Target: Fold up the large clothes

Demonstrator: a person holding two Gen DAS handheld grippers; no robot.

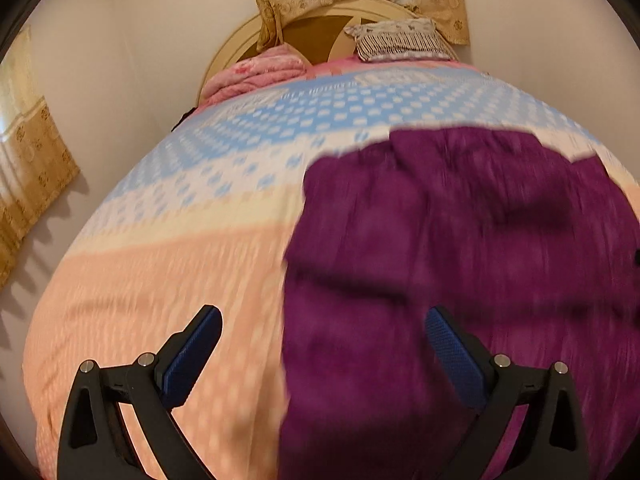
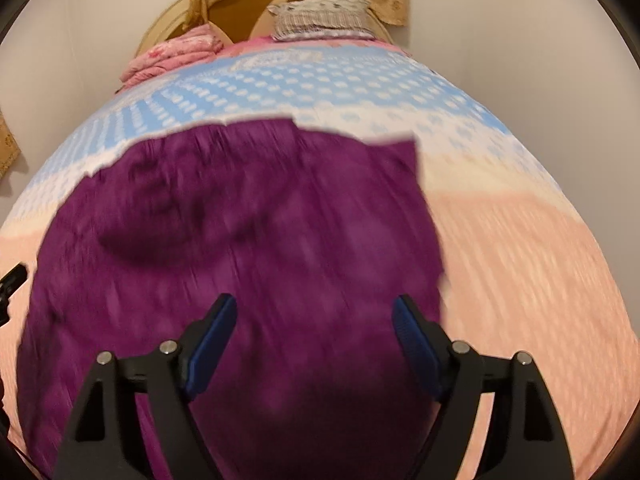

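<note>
Across the bed's peach, white and blue dotted bedspread [image 1: 168, 264] lies our crumpled purple fabric garment [image 2: 240, 240]. Our left claw [image 1: 324, 320] hangs spread and empty at its left edge, and our right claw [image 2: 314, 312] hangs spread and empty over its near part. It looks soft, light and limp; we would pinch the two near corners, where an edge offers itself.

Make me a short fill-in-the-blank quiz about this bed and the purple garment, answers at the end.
1. The garment spread on the bed is ____ in colour.
2. The jaws of the right gripper stand ____, holding nothing.
3. In the left wrist view, the left gripper hangs over the garment's ____ edge.
4. The folded blanket by the headboard is ____.

Answers: purple; open; left; pink
</note>
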